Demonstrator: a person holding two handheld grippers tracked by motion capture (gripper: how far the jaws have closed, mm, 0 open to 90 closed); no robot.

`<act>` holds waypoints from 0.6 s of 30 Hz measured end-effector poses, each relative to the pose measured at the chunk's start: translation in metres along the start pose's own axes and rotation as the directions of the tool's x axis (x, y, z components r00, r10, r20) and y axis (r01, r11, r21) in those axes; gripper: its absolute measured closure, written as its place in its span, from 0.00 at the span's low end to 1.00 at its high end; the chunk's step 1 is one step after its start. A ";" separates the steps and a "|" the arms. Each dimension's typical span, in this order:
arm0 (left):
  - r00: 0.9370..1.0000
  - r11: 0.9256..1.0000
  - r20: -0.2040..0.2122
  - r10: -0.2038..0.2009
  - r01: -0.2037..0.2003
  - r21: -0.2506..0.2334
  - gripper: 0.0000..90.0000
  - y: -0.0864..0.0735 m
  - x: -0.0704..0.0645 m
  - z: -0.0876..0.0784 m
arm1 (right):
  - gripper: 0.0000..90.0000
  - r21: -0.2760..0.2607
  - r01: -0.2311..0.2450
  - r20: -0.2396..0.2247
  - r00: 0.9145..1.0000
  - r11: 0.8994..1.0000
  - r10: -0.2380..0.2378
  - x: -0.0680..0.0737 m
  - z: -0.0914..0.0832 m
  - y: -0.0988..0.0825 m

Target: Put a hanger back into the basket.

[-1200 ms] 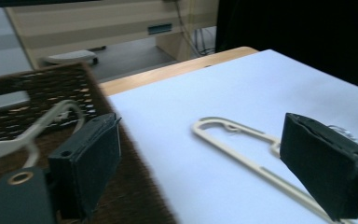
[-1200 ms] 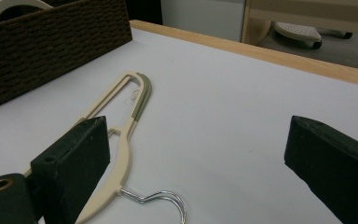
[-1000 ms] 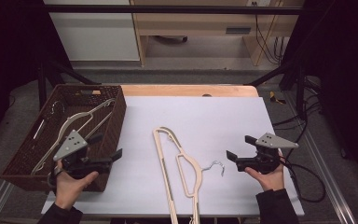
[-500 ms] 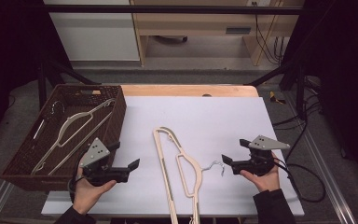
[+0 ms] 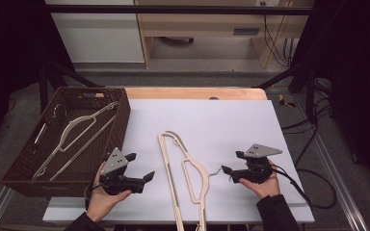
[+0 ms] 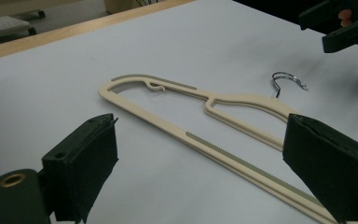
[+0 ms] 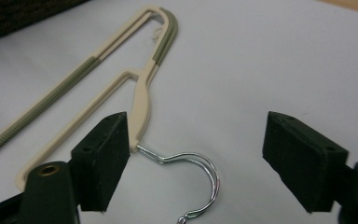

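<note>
Hangers on the table: one cream plastic clothes hanger (image 5: 182,168) with a shiny metal hook (image 7: 193,170), lying flat on the white table top (image 5: 212,120), between the two grippers.
Hangers in the basket: one more pale hanger (image 5: 72,132), plus some thin wire bits, hard to count.
Baskets: one dark brown woven basket (image 5: 118,122), sitting at the left edge of the table.
Grippers: two, one in each hand.
Hands: two, both coming in from the bottom of the high view.
Left gripper (image 5: 140,166): sitting low over the table, just left of the hanger's long bar, pointing toward it.
Left gripper claw: standing wide open, holding nothing, with the hanger's long bar lying on the table ahead, seen between the two black jaws (image 6: 205,154).
Left hand (image 5: 101,197): wrapping around the gripper from below, tipped a little to the right.
Right gripper (image 5: 225,172): sitting low beside the hook, pointing left at it.
Right gripper claw: having just been closing a bit, yet open now, pads not pressing on anything.
Hook and right claw: hook lying between the two jaws (image 7: 196,163), its stem right next to the left pad; touching or not, cannot tell.
Right hand (image 5: 265,185): holding the gripper about level.
</note>
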State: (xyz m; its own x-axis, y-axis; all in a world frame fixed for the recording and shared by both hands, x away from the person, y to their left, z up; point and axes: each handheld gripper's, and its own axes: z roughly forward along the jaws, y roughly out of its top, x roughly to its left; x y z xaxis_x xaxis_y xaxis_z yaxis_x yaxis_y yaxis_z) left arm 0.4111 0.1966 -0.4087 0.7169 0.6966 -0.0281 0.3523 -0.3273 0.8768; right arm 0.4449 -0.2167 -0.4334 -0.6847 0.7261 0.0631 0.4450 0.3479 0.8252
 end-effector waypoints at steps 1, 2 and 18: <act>1.000 1.000 0.003 -0.001 0.001 0.006 0.11 -0.001 -0.001 0.001 | 0.29 0.010 0.008 -0.003 1.000 1.000 -0.008 -0.001 0.003 -0.002; 1.000 1.000 0.004 0.000 0.000 0.009 0.11 -0.002 -0.001 0.003 | 0.31 0.028 -0.002 -0.007 1.000 1.000 0.002 -0.001 0.006 -0.003; 1.000 0.999 0.021 0.006 -0.007 0.039 0.11 -0.006 -0.006 0.012 | 0.60 0.159 -0.033 0.010 0.999 0.987 0.032 -0.019 0.038 -0.027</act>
State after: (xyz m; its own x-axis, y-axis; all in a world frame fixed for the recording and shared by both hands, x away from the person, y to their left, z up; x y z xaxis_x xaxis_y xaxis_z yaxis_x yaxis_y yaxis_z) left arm 0.4122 0.1870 -0.4195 0.7316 0.6810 -0.0331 0.3708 -0.3566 0.8575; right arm 0.4679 -0.2170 -0.4783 -0.6643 0.7428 0.0837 0.5536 0.4136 0.7228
